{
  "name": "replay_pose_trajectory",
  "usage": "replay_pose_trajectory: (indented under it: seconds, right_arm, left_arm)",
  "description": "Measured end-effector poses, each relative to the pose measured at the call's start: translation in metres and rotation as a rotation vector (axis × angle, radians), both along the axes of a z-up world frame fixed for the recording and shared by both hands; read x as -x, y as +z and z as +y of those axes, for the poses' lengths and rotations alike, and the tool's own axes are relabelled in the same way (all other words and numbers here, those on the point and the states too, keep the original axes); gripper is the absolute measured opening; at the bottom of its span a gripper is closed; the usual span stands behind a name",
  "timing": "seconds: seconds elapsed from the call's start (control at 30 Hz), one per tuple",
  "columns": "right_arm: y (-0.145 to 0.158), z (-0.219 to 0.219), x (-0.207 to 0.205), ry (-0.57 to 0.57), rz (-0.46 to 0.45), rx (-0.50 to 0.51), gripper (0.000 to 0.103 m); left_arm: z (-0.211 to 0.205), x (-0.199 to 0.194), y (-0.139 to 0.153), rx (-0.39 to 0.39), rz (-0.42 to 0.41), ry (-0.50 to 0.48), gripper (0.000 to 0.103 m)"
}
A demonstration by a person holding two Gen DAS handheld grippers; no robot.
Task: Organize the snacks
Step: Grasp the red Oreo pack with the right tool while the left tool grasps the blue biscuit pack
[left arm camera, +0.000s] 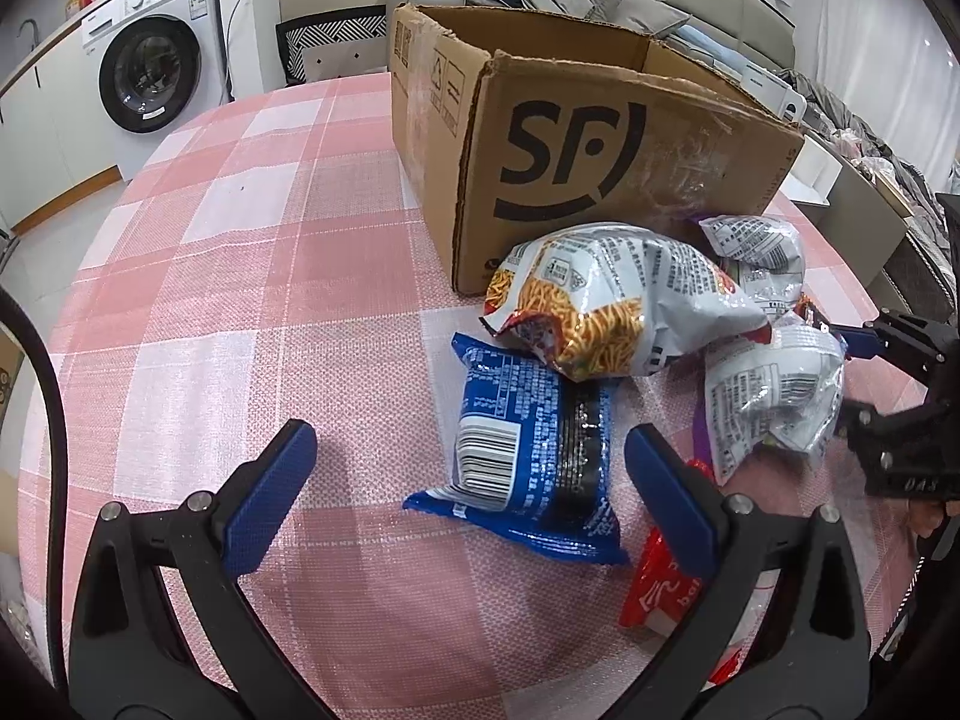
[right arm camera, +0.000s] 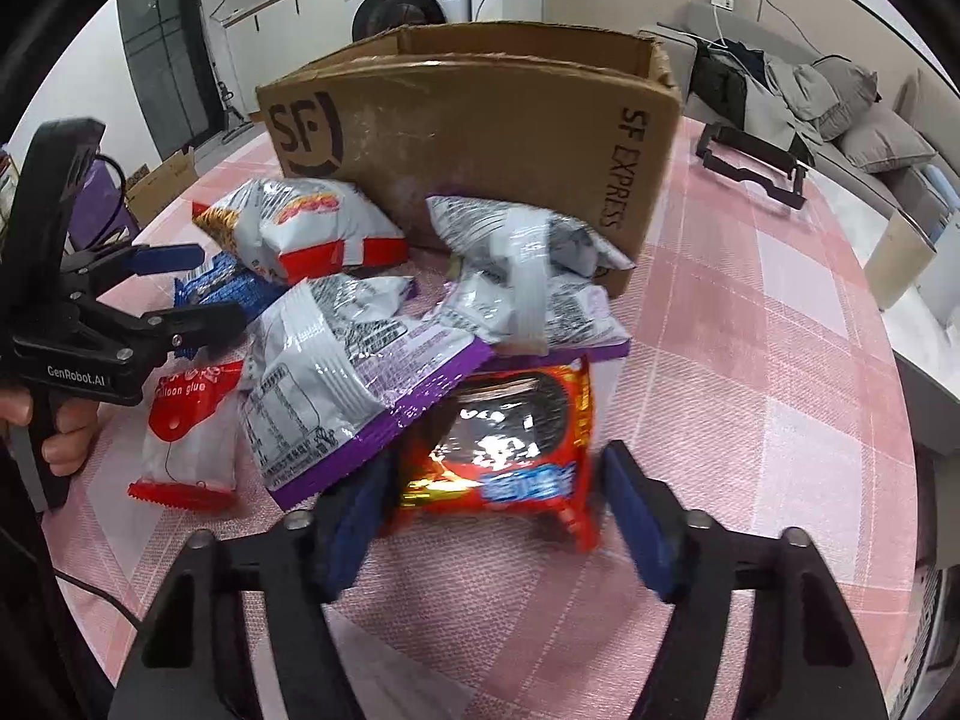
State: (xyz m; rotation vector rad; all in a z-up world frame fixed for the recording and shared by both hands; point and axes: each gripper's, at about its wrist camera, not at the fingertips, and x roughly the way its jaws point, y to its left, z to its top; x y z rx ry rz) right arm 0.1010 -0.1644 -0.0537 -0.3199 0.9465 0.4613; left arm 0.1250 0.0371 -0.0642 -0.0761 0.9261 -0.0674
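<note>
On the left, the left tool (left arm camera: 468, 480) hangs with its fingers apart above the blue packet (left arm camera: 528, 456), probably to take it next. The snacks lie in a loose heap on the bench (left arm camera: 240, 240), just near the open cardboard box (right arm camera: 480, 120), which seems to be their place. On the right, the right tool (right arm camera: 492, 516) stands apart around the red packet (right arm camera: 510, 456), not yet closed on it.

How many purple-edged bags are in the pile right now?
2: one purple-edged bag left of the red packet, the other behind it against the box. More may be buried.
</note>
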Motion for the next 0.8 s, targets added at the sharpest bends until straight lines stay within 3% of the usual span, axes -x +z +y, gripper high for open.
replay_pose_trajectory:
  seconds: [0.17, 0.47, 0.67, 0.73, 0.8]
  right_arm:
    - [0.006, -0.014, -0.006, -0.026, -0.002, -0.031, 0.053]
    - [0.019, -0.035, -0.011, -0.066, -0.039, -0.052, 0.052]
    - [0.033, -0.048, -0.011, -0.099, -0.077, -0.11, 0.052]
    - [0.037, -0.048, -0.011, -0.098, -0.086, -0.125, 0.052]
    - [0.039, -0.046, -0.009, -0.092, -0.096, -0.131, 0.052]
  left_arm:
    - [0.0, 0.0, 0.0, 0.001, 0.0, -0.001, 0.102]
    - [-0.001, 0.0, 0.001, 0.0, -0.006, -0.009, 0.098]
    - [-0.005, 0.001, 0.001, 0.002, -0.009, -0.029, 0.079]
    - [-0.007, 0.003, 0.002, 0.011, -0.018, -0.045, 0.061]
    - [-0.008, 0.004, 0.004, 0.025, -0.027, -0.066, 0.05]
